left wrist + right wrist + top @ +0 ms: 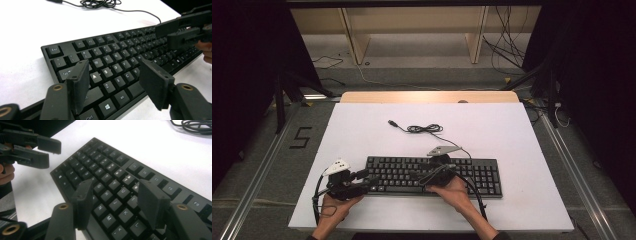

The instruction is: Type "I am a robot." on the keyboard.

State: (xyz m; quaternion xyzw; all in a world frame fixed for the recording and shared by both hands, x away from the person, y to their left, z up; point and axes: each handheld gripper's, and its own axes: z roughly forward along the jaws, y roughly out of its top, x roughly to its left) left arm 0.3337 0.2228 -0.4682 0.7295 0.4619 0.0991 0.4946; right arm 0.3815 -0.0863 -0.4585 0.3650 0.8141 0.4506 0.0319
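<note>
A black keyboard (482, 175) lies along the near half of the white table top (512, 130). My left gripper (368, 180) hovers at the keyboard's left end, jaws open with nothing between them; in the left gripper view they (115, 66) frame the letter keys (120, 57). Over the middle of the keyboard my right gripper (414, 175) points left, also open and empty; beneath its jaws (116, 185) are keys (110, 177). Each gripper faces the other: the right gripper (172, 32) shows at the upper right, the left gripper (47, 151) at the upper left.
The keyboard's black cable (424, 129) lies coiled on the table behind it, ending in a loose USB plug (393, 122). A wooden strip (427, 96) edges the table's far side. Bare white surface stretches left, right and behind the keyboard.
</note>
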